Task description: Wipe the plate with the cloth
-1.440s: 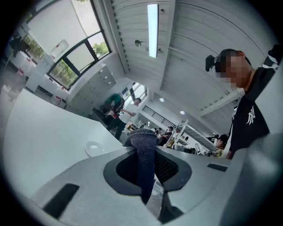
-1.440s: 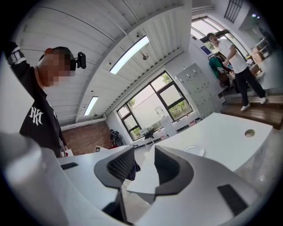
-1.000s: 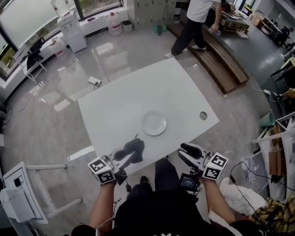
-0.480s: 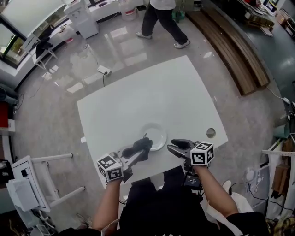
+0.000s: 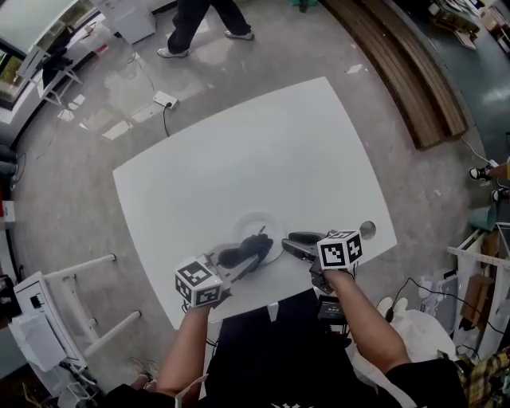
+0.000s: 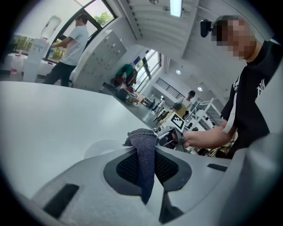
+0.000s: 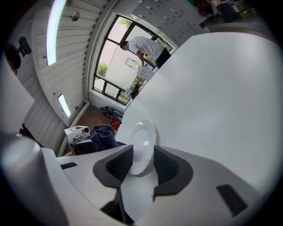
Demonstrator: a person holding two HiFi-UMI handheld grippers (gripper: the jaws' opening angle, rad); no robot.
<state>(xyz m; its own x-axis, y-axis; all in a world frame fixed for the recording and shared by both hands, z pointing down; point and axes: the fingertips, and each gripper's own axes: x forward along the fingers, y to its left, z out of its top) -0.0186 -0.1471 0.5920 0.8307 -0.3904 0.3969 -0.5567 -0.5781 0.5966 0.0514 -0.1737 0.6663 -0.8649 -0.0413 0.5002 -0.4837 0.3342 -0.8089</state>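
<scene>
A white plate [image 5: 256, 225] lies on the white table [image 5: 239, 151] near its front edge. My left gripper [image 5: 241, 261] is shut on a dark cloth [image 5: 249, 248]. The cloth hangs over the plate's near rim and sticks up between the pads [image 6: 143, 159] in the left gripper view. My right gripper [image 5: 289, 244] stands open at the plate's right rim. Its jaws have just been closing a little. In the right gripper view the plate [image 7: 142, 148] shows in the gap between the two pads, and I see no pad pressing on it.
The table has a round cable hole [image 5: 366, 229] near its right corner. A person [image 5: 199, 20] walks on the floor beyond the table. A long wooden bench [image 5: 406, 72] runs at the right, and a white frame [image 5: 72, 315] stands at the left.
Both grippers have come forward and down from the table's front edge to the plate. The cloth now reaches the plate's near rim, and the right gripper's tips are at its right rim.
</scene>
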